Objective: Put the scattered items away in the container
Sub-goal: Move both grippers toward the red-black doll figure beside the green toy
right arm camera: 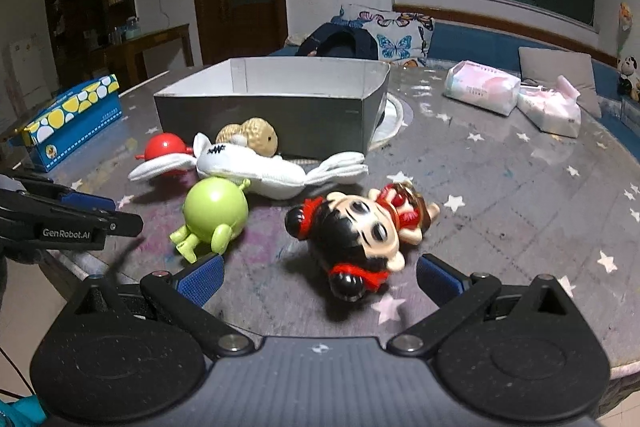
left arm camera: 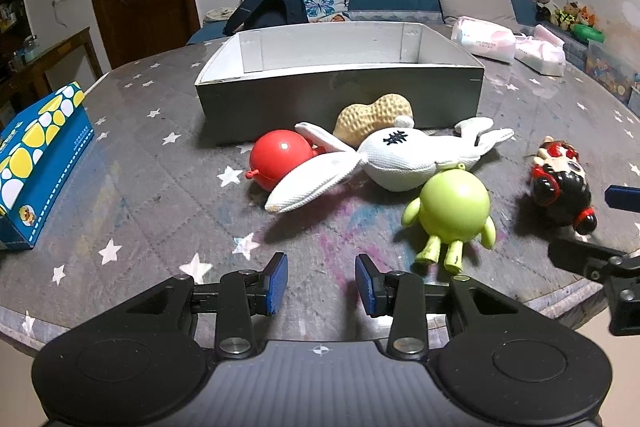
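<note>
- The left claw point(left arm camera: 321, 285) was held apart, empty, above the counter point(left arm camera: 160, 195).
- The right claw point(right arm camera: 318, 277) was spread wide around the doll figurine point(right arm camera: 356, 231), untouched.

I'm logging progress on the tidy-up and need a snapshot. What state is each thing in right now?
Box: open-topped, no toy visible inside.
White plush rabbit: lying flat, outside the box.
Red ball toy: on the table, partly under a rabbit ear.
Peanut toy: against the box wall.
Green figure: on the table.
Doll figurine: on its side.
Left gripper: open, empty.
Right gripper: open wide, empty.
</note>
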The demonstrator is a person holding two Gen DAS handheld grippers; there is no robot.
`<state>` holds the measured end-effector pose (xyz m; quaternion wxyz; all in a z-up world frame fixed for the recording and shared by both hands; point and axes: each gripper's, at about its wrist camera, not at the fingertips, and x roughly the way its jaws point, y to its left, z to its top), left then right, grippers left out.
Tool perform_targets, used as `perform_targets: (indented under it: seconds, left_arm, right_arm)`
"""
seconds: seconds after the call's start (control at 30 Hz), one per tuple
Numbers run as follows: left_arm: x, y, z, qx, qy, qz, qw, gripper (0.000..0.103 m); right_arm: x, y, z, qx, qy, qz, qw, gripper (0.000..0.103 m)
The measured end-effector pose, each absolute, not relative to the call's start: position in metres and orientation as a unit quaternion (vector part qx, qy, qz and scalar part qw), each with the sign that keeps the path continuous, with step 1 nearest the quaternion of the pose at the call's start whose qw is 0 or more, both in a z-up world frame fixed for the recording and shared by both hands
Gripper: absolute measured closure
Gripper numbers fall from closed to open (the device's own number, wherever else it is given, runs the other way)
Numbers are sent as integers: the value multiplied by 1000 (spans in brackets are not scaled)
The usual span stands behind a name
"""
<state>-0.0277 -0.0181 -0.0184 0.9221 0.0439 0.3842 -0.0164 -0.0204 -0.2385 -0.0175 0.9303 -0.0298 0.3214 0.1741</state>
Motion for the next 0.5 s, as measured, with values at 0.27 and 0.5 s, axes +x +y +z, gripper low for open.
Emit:
perform_targets:
  seconds: [0.27, 0.5]
  left_arm:
    - [-30, -24, -21, 47, 389, -28, 920, 63]
    - [-31, -25, -23, 49, 393, -31, 918, 63]
  right_arm:
    - [-22, -235, -19, -39, 329, 176, 927, 0]
    - [-22, -234, -22, -40, 333, 179, 925, 0]
